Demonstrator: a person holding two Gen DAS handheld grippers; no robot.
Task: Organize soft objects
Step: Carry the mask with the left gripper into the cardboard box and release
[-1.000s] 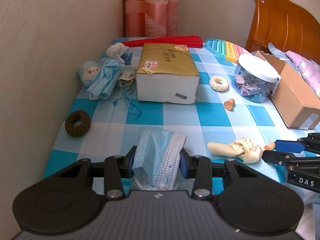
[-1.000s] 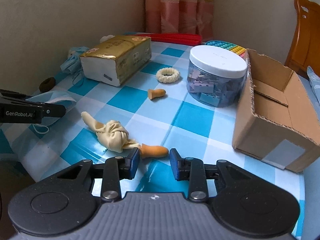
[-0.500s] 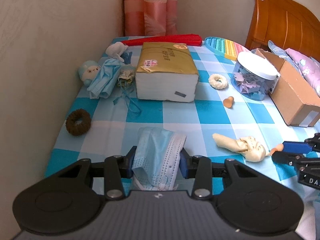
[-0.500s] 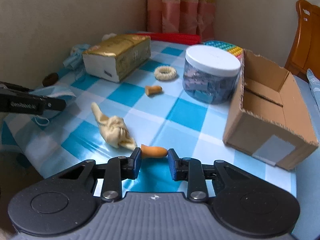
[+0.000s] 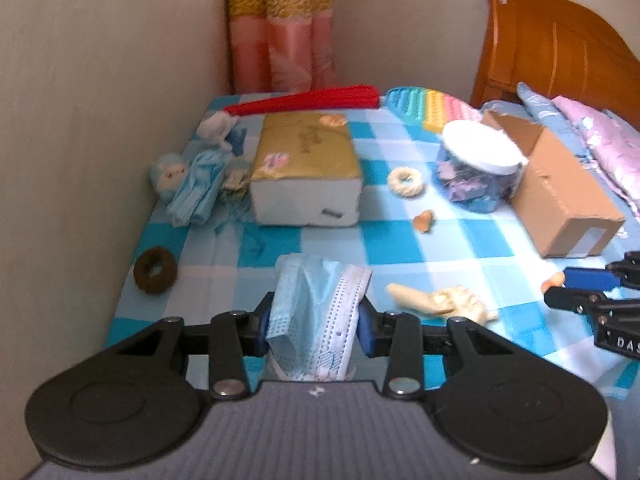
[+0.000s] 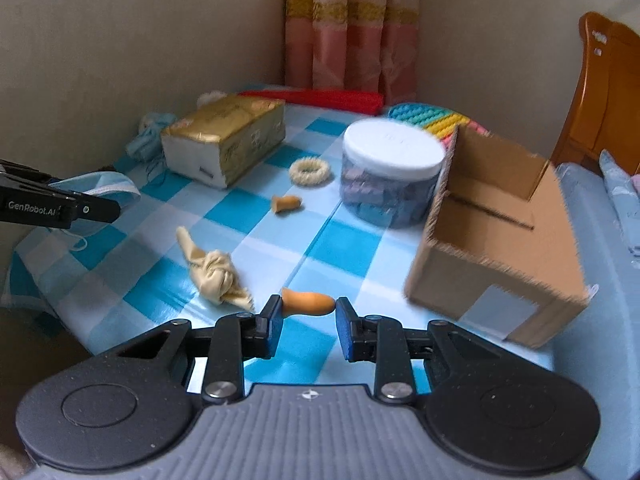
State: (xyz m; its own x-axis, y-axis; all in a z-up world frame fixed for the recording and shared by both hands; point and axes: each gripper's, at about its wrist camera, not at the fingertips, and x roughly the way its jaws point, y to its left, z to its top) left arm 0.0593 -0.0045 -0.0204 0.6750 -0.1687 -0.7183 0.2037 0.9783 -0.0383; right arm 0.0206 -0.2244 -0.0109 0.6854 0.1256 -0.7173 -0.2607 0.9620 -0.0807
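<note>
The left hand-held gripper (image 5: 316,318), low centre of its view, is clamped on a crumpled light-blue pleated face mask (image 5: 318,308). The right hand-held gripper (image 6: 307,314) pinches a small orange foam earplug (image 6: 306,303) end to end — raised above the blue-and-white checked tabletop (image 6: 276,216), left of the open brown cardboard box (image 6: 496,236).

- A home bedroom, by the look of it.
- A carved wooden headboard (image 5: 560,52) stands at the right, with floral bedding (image 5: 600,136) at its foot.
- Pink curtains with a gold band (image 6: 352,28) hang in the corner between plain plaster walls (image 5: 100,80).
- A desk under a blue-and-white checked cloth (image 5: 400,236) stands in that corner, beside the bed.
- Household bits lie on it: a gold-wrapped tissue pack (image 5: 306,160), a rainbow pop-it toy (image 5: 432,106), a small plush doll (image 5: 170,172) and hair scrunchies (image 5: 155,270).
</note>
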